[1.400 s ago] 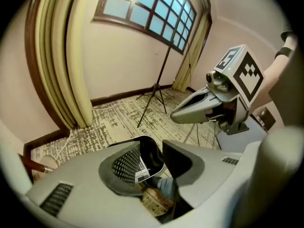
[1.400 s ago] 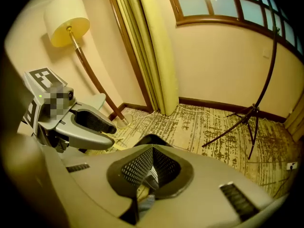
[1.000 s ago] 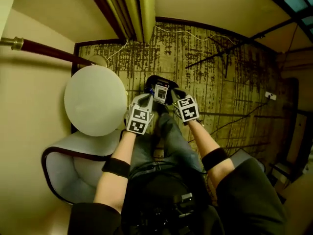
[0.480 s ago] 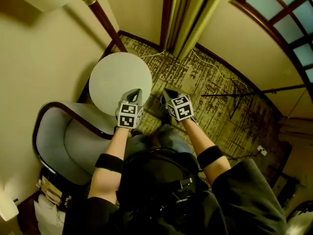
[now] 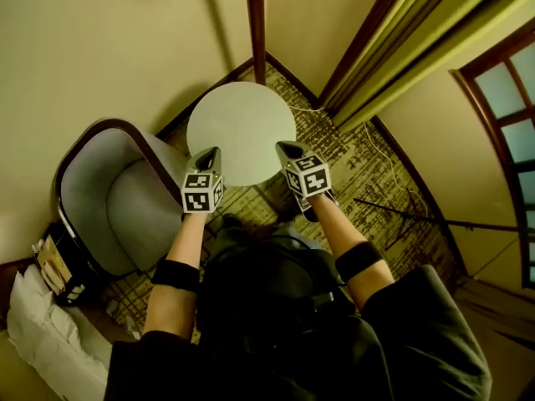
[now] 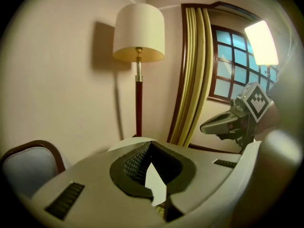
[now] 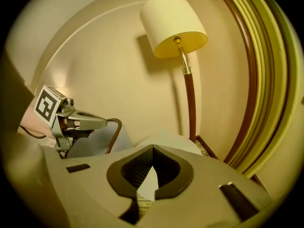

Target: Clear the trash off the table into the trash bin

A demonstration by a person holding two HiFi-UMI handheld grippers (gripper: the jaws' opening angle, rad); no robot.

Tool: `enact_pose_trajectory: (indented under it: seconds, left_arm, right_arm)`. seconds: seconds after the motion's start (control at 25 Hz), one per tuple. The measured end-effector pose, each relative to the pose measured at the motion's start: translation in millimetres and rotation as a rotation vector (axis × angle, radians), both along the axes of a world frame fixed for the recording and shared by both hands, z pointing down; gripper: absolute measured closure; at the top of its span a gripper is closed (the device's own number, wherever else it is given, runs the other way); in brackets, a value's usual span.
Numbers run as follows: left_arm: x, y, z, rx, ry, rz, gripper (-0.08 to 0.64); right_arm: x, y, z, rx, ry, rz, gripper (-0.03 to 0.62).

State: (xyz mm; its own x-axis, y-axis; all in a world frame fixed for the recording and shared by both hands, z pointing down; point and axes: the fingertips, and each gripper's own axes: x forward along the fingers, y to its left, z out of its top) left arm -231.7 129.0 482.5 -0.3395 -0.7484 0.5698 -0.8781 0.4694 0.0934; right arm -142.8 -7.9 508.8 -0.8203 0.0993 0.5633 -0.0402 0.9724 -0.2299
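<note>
Well, head view: L gripper [image 5: 209,154] & R gripper [image 5: 289,148] point at smooth round white table [image 5: 242,119], betw. grey padded armchair [image 5: 100,195] & pleated curtain [image 5: 401,48]. Gripper views alone show cylindrical lampshade [image 6: 138,32]. Both jaws together, empty.

Round white table [image 5: 241,124] between grey armchair [image 5: 109,199] and curtain [image 5: 401,48], lamp pole [image 5: 256,23] behind, left gripper [image 5: 209,152] and right gripper [image 5: 287,146] at its near edge.

A furnished sitting room: around the round table [image 5: 241,128], an armchair [image 5: 104,199] is standing at eight o'clock, floor lamp [image 5: 256,23] at twelve, curtains [image 5: 410,44] at two.
</note>
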Motion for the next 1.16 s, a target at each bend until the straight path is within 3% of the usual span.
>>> enact_pose_trajectory:
  seconds: [0.16, 0.36, 1.16]
  left_arm:
    - [-20, 33, 1, 0.004, -0.002, -0.074, 0.560]
    - [-24, 52, 5, -0.004, -0.011, -0.105, 0.560]
    - [-23, 43, 1, -0.006, -0.002, -0.028, 0.560]
  right_arm:
    - [-21, 14, -8, 0.033, -0.005, -0.066, 0.592]
    - [-31, 20, -11, 0.051, -0.004, -0.093, 0.592]
    - [-34, 14, -12, 0.060, 0.010, -0.056, 0.592]
